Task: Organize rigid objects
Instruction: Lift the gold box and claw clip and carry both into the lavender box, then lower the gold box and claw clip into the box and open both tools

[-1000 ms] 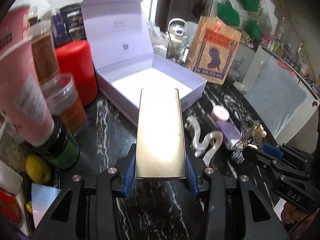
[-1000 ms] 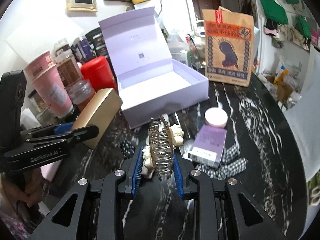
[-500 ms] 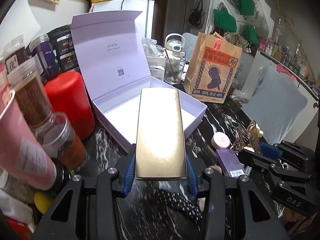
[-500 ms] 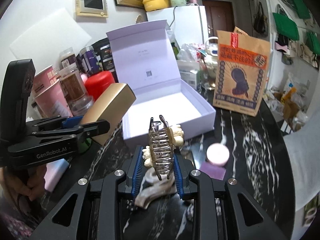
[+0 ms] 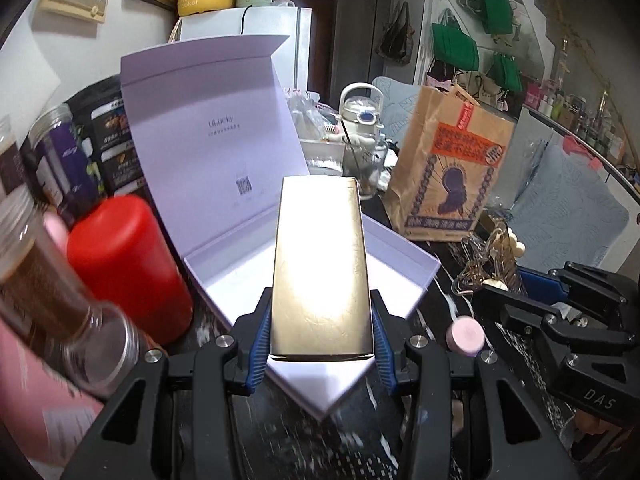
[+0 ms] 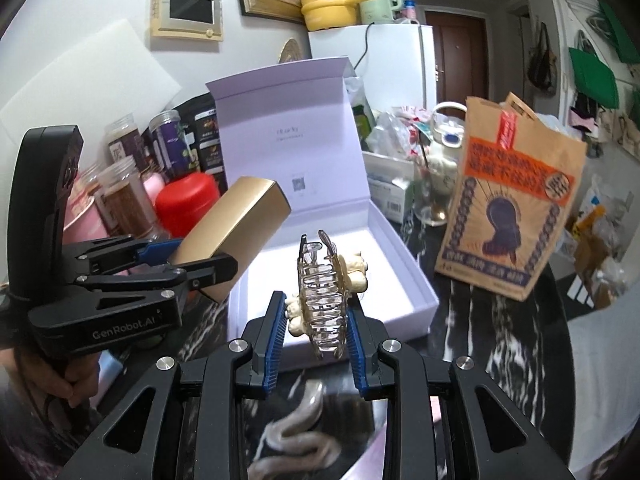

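Both grippers risen and nearer the open lilac box (image 5: 400, 268), left gripper (image 5: 322, 344) clamped on gold case (image 5: 320, 268) above box, right gripper (image 6: 316, 332) gripping clear hair claw (image 6: 324, 296) over box's front edge, dark marbled surface (image 6: 500, 336) beneath

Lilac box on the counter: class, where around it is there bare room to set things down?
Inside the lilac box, its white floor is bare. Left of it, the red tub and jars crowd the counter.
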Available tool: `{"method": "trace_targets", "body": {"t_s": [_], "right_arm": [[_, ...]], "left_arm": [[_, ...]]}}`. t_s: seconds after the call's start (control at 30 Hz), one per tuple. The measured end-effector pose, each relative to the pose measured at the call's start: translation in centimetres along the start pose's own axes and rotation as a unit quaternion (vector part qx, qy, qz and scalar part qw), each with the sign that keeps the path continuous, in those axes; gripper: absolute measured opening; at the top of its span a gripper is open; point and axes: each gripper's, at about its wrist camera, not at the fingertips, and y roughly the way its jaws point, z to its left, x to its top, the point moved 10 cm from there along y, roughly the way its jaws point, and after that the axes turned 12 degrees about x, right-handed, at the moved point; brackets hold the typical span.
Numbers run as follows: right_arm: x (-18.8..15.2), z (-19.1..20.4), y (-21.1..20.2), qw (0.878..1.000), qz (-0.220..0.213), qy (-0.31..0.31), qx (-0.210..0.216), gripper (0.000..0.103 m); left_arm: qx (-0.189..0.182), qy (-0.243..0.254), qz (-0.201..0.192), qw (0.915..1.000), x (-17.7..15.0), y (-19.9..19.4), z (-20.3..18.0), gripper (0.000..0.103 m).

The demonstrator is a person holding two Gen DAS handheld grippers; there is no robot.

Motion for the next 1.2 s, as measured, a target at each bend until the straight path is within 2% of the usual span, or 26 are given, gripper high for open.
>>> {"method": "trace_targets", "body": {"t_s": [0.27,0.53,0.77,1.03,1.2], "right_arm": [[3.8,-2.3,2.8,1.0,0.002,-0.017,-0.006,0.028],[5.9,-4.8,5.6,1.0,0.012,-0.019,0.002,0.028],[5.8,-6.3,9.3,0.999,0.037,-0.013,0.008,0.028],[4.5,-7.9,13.4,0.997,0.075,0.006,0.009,0.028],[3.3,-8.7,15.0,0.994,0.105,0.018,0.015,0.028]], "left_arm": [[0.014,0.001,-0.005,0.9999,3.1,2.8,0.0,0.043],[0.016,0.004,0.002,0.9999,4.7,6.2,-0.3,0.043],[0.009,-0.003,0.045,0.9989,3.7,10.6,-0.1,0.043],[0.042,0.012,0.072,0.9964,1.9,13.6,0.5,0.043],[0.041,0.003,0.099,0.9943,0.8,15.3,0.8,0.043]]}}
